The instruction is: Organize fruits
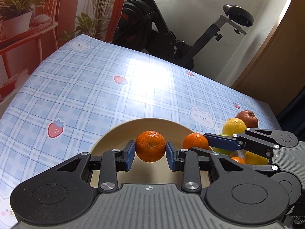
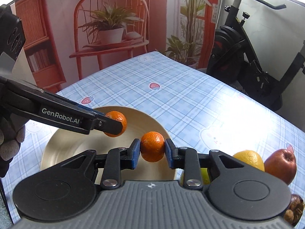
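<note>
My left gripper (image 1: 150, 146) clamps one mandarin (image 1: 150, 146) above the bowl (image 1: 122, 131); my right gripper (image 2: 152, 149) clamps another mandarin (image 2: 152, 146), lemon (image 2: 249, 159) at four o'clock.

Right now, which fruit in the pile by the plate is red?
The apple, at the far right end of the pile. It is dark red with a stem dimple; the lemon beside it is yellow, and the mandarins in the grippers are orange.

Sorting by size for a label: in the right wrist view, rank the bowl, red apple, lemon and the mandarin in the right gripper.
1. bowl
2. red apple and lemon: look alike, partly hidden
3. mandarin, though nearest the camera
</note>
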The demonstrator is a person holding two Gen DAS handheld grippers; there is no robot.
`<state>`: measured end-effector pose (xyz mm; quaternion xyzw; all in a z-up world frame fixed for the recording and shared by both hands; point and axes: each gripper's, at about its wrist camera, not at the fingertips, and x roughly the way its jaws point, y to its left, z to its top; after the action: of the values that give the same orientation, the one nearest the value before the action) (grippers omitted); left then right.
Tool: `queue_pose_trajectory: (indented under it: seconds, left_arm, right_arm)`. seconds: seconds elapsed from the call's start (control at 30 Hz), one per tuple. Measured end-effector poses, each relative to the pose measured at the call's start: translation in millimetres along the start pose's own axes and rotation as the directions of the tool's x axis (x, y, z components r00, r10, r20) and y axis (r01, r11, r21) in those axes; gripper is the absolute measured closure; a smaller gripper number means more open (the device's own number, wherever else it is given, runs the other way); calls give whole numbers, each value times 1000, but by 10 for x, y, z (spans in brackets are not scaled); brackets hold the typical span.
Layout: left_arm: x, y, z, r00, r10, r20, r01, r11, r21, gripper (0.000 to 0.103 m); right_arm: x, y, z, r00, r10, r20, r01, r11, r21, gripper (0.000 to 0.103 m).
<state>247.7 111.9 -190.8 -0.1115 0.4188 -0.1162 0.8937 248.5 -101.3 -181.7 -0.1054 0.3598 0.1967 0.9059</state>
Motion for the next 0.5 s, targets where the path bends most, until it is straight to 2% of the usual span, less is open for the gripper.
queue_pose_trajectory:
  seconds: [0.23, 0.3, 0.33, 0.5]
  left_arm:
    - [124, 111, 6, 1000, -7, 0, 7, 1000, -14, 66]
    - [151, 127, 3, 1000, -10, 4, 10, 1000, -10, 65]
    - [148, 135, -5, 1000, -10, 9, 10, 1000, -9, 65]
    - [109, 82, 2, 1000, 10, 21, -10, 1000, -6, 62]
  right_arm:
    - [206, 40, 15, 1000, -17, -24, 17, 1000, -21, 72]
    - [191, 38, 16, 1000, -23, -20, 22, 1000, -15, 71]
    - [187, 37, 20, 999, -29, -22, 28, 1000, -14, 67]
    - [0, -35, 0, 999, -33, 8, 33, 999, 21, 65]
